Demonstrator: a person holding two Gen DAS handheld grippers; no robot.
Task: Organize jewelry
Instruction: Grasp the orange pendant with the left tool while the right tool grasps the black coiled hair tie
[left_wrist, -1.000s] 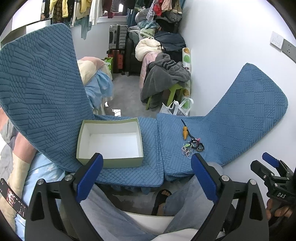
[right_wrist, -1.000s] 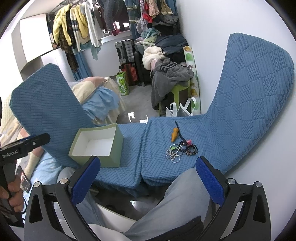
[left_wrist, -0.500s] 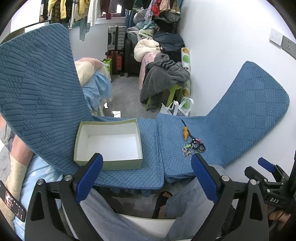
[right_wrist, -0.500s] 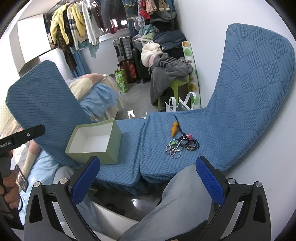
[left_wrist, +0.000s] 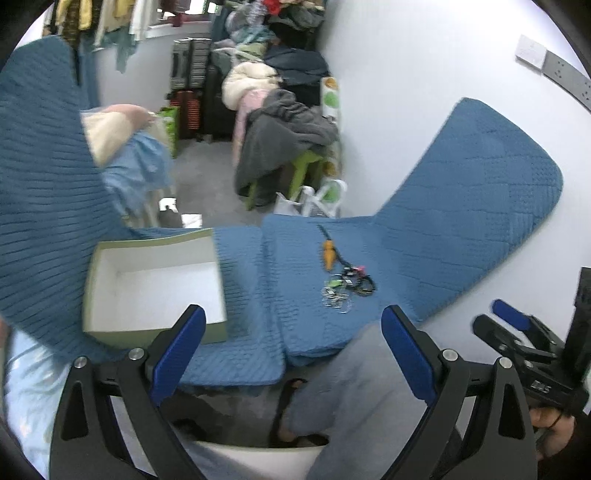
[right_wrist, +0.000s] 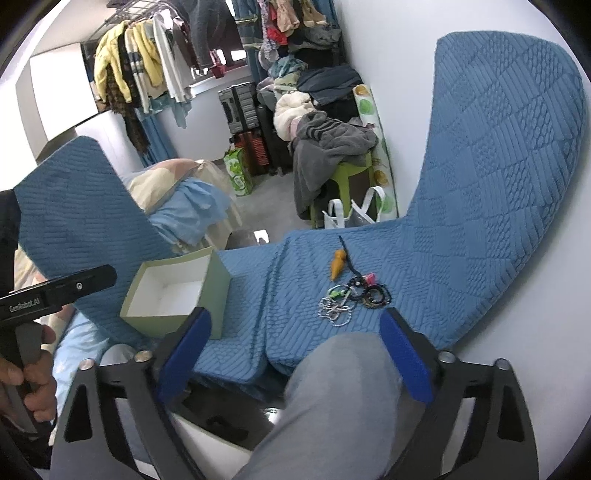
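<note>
A tangle of jewelry (left_wrist: 345, 286) (right_wrist: 351, 295), rings, chains and dark bracelets, lies on a blue quilted cushion (left_wrist: 443, 240) (right_wrist: 480, 184). An orange charm (left_wrist: 327, 254) (right_wrist: 338, 267) on a dark cord lies just behind it. To the left stands an open green box (left_wrist: 147, 338) (right_wrist: 218, 291) with a white, bare inside. My left gripper (left_wrist: 293, 350) hangs open short of the cushion's near edge, with nothing in it. My right gripper (right_wrist: 295, 332) is also short of the jewelry. Its jaws are closing with nothing held between them.
The person's knee in grey trousers (right_wrist: 343, 387) sits under both grippers. The cushion's two ends rise as tall flaps left and right. Behind are a green stool piled with clothes (right_wrist: 332, 147), suitcases (right_wrist: 240, 103), hanging clothes and a white wall on the right.
Both grippers have sunk and come closer to the cushion, so box and jewelry look larger. The right gripper's fingers stand a little narrower than before.
</note>
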